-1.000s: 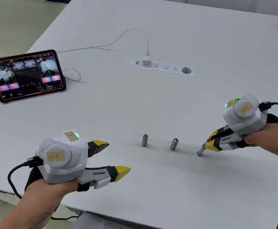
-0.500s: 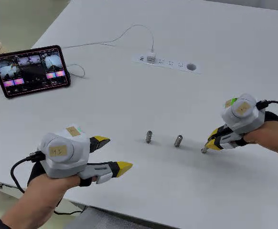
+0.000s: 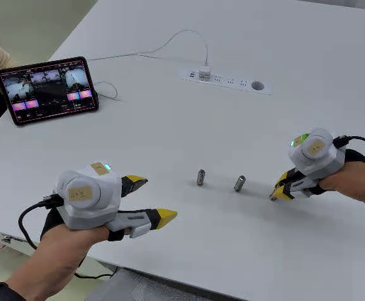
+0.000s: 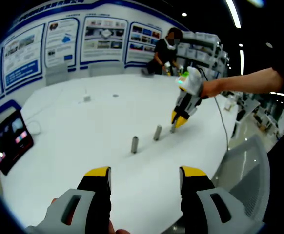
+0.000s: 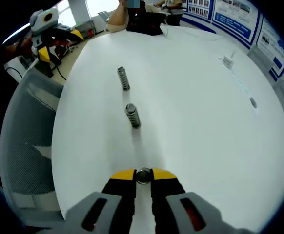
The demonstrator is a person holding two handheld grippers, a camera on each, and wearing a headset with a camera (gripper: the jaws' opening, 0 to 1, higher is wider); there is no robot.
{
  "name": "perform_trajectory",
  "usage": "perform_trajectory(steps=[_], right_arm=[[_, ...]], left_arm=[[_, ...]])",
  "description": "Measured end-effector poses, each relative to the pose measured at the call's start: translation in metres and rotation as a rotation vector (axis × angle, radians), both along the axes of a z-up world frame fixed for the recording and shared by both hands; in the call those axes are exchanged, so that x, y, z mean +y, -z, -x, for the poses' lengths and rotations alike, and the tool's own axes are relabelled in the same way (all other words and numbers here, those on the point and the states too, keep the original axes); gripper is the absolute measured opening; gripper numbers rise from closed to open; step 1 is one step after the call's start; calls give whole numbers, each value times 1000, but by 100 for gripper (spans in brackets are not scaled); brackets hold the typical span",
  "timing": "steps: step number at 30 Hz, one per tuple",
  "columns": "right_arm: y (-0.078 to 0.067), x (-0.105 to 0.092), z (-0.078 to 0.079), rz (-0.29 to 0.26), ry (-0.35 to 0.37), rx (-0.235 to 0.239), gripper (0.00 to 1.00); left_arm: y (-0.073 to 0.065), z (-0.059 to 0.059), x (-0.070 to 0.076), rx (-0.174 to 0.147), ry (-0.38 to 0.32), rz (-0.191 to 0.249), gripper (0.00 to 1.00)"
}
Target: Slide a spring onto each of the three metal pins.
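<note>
While the right gripper (image 3: 278, 193) clenched the third pin (image 5: 143, 176) upright on the tabletop (image 3: 232, 125) beside a spring-covered pin (image 3: 239, 183) — the left gripper (image 3: 152, 199) gaping, empty — a sideways tug could topple it.

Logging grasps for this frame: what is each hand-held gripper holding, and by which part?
The right hand-held gripper is shut on the third pin, at its top end. The left hand-held gripper is open and holds nothing.

Your left gripper (image 3: 150, 199) sits near the front edge of the table (image 3: 170, 125) with its jaws wide apart, while your right gripper (image 3: 278, 192) has its yellow tips pinched together at the right pin (image 3: 272, 198), next to the middle pin (image 3: 239, 183) and left pin (image 3: 201, 177), both wearing springs.
</note>
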State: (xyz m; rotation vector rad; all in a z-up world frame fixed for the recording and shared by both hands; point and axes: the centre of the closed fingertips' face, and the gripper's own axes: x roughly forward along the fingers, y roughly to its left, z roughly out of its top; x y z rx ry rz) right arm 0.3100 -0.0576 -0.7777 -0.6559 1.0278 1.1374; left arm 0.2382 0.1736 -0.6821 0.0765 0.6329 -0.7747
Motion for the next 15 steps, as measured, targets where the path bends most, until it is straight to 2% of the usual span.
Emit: perform_trajectory(steps=[15], right_arm=[[9,1,0,0,8,14,13]], left_arm=[[0,-2,0,3,-3,2,58]])
